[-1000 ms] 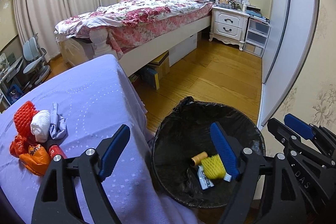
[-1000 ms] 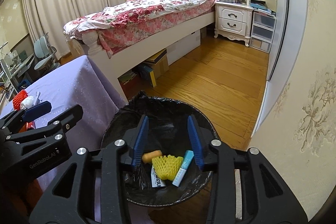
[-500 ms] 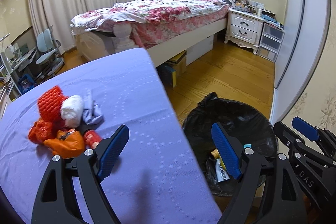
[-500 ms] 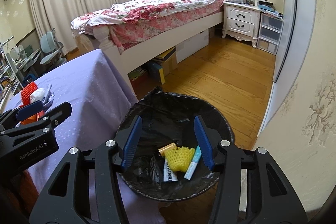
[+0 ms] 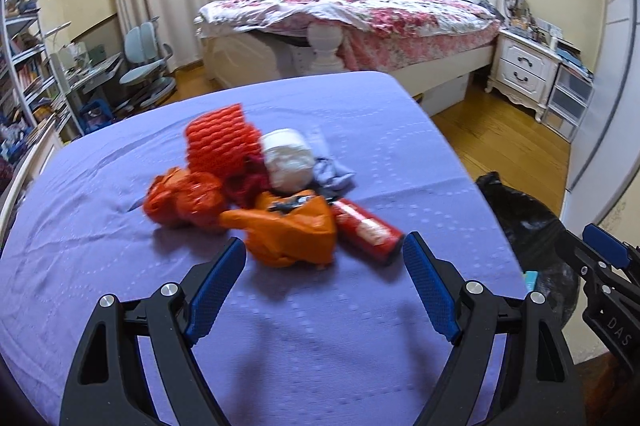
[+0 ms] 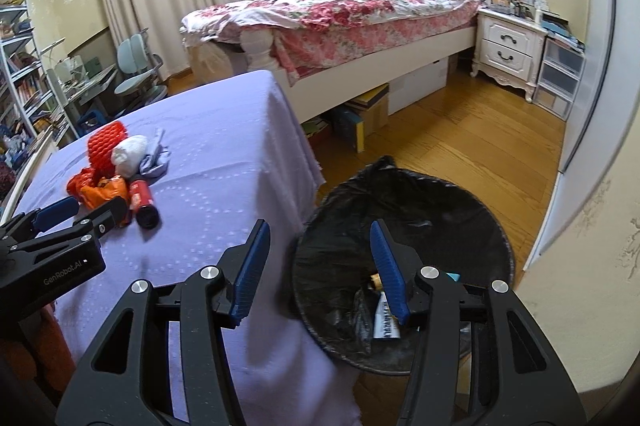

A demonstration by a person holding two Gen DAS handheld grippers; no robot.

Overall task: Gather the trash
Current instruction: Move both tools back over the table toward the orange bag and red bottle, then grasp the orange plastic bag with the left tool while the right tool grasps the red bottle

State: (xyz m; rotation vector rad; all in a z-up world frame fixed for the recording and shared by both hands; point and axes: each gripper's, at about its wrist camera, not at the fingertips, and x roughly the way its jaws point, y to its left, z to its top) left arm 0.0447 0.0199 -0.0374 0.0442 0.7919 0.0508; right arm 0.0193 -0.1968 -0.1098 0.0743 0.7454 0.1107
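A pile of trash lies on the purple-covered table (image 5: 120, 266): a red foam net (image 5: 220, 142), a white wad (image 5: 288, 158), a grey-blue rag (image 5: 332, 174), a red crumpled bag (image 5: 180, 202), an orange bag (image 5: 292, 230) and a red can (image 5: 368, 230) on its side. My left gripper (image 5: 324, 286) is open and empty, just short of the orange bag. My right gripper (image 6: 316, 270) is open and empty, over the gap between the table edge and the black-lined bin (image 6: 420, 210). The bin holds a tube (image 6: 386, 322) and other scraps. The pile also shows in the right wrist view (image 6: 120, 170).
The bin (image 5: 532, 226) stands on the wooden floor (image 6: 460, 138) right of the table. A bed (image 6: 340, 14) stands beyond, with boxes (image 6: 360, 114) under it. A nightstand (image 6: 508, 50) and a wardrobe (image 6: 600, 66) are at the right. A chair (image 5: 144, 66) and shelves (image 5: 20, 66) are at the left.
My left gripper has swung left from over the bin to the table and closed in on the trash pile. My right gripper has shifted left and back from the bin, jaws opened wider.
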